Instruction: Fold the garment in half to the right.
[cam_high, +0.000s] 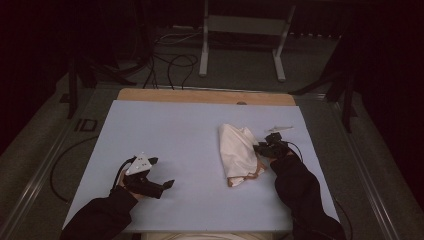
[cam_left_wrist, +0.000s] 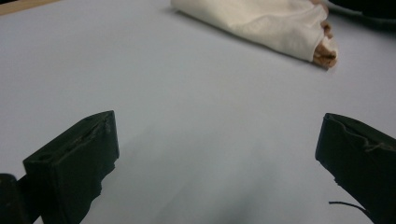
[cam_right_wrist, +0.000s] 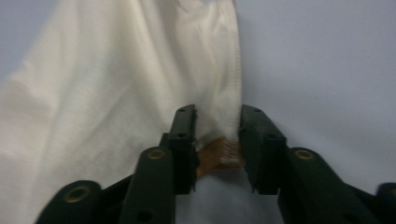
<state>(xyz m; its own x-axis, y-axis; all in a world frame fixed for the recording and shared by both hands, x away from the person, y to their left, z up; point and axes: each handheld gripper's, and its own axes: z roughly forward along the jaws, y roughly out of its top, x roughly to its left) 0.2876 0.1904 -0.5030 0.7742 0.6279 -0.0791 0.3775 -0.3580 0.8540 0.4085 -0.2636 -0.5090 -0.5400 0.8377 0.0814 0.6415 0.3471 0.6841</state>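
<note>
A folded white cloth (cam_high: 237, 150) with a brown edge is lying on the pale blue table (cam_high: 175, 130), right of centre in the high view. The right gripper (cam_high: 261, 148) is reaching in from the lower right and meeting the cloth's right side. In the right gripper view, its jaws are standing partly apart with the cloth's stitched hem (cam_right_wrist: 219, 126) and a bit of brown edge sitting between them; whether the pads are pressing on the fabric I cannot tell, so the gripper looks released around the cloth rather than clenched on it. The left gripper (cam_high: 161, 172) is hovering at the lower left of the high view, well apart from the cloth, jaws spread wide and holding nothing. In the left gripper view the cloth (cam_left_wrist: 261, 23) is lying at the upper right, beyond the open jaws.
</note>
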